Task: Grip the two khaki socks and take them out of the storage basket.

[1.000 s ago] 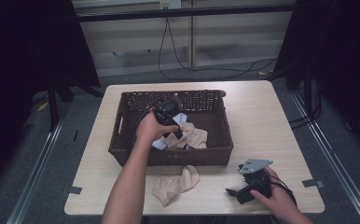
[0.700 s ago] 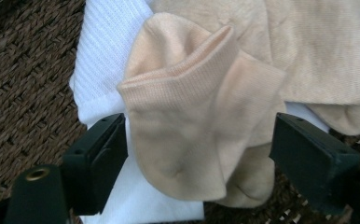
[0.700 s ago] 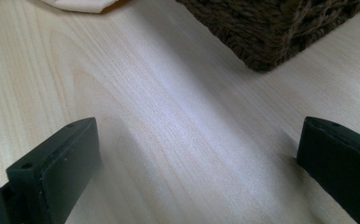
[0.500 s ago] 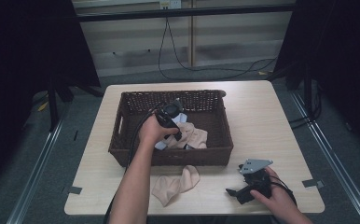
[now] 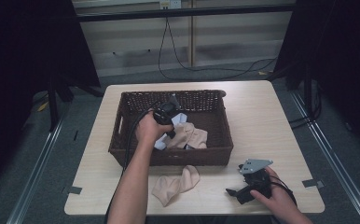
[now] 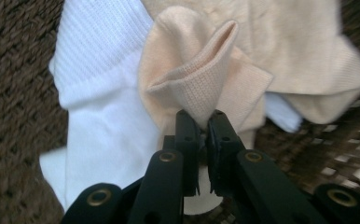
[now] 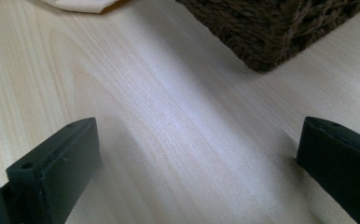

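A beige sock (image 6: 206, 79) is lying crumpled inside the brown wicker basket (image 5: 215, 116), and the left gripper (image 6: 199, 119) is pinching a raised fold of it, its two black jaws closed together on the cloth. In the high view this sock (image 5: 190, 136) is sitting near the middle of the basket floor, toward the front wall, with the left gripper (image 5: 172, 132) reaching down onto it from the person's left hand (image 5: 148, 129).

A white sock (image 6: 101, 116) is lying under and beside the beige one in the same basket, touching it; its ribbed cuff is showing at the upper left of the left gripper view, and another bit of white is peeking out at the right of the beige fold.

Outside the basket, a second beige sock (image 5: 176, 184) is resting on the wooden table (image 5: 271, 116), just in front of the basket's front wall.

Farther right, the right gripper (image 5: 236, 193) is resting low over the table near the front edge, held by the right hand (image 5: 273, 198). Its jaws are standing wide apart with bare tabletop between them, and a corner of the basket (image 7: 271, 28) is showing ahead.
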Motion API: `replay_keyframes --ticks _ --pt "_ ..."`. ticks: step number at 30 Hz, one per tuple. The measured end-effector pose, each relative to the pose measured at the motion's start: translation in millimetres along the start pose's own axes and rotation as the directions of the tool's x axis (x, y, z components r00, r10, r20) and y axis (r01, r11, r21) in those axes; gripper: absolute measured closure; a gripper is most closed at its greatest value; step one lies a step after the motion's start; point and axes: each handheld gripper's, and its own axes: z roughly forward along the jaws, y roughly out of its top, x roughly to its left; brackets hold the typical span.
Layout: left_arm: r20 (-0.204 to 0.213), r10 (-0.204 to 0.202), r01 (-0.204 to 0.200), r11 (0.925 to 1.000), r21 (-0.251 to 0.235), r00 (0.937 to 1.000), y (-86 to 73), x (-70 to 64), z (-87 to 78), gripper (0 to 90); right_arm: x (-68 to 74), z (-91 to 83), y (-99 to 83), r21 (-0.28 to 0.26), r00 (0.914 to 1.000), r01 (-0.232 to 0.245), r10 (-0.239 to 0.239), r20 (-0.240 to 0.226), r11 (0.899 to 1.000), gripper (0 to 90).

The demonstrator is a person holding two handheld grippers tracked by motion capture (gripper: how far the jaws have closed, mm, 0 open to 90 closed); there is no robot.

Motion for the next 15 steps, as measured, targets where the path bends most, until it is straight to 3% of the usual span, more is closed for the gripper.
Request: replay_keyframes --ticks 6,8,15 --pt "0.034 -0.01 0.01 1.0 0.001 0.9994 -3.9 -2.7 -27.7 84.7 0.1 0.0 0.0 0.0 1.0 0.0 0.0 0.0 1.0 0.0" --pt "0.057 0.007 -0.008 0.9998 0.016 0.9983 -4.7 -6.3 -40.2 84.8 0.1 0.0 0.0 0.0 1.0 -0.001 0.001 0.0 1.0 0.0" --pt "0.075 0.045 -0.047 0.9985 0.027 0.9962 -4.6 -15.7 -66.4 84.8 0.2 0.0 0.0 0.001 1.0 -0.002 0.002 -0.001 1.0 0.0"
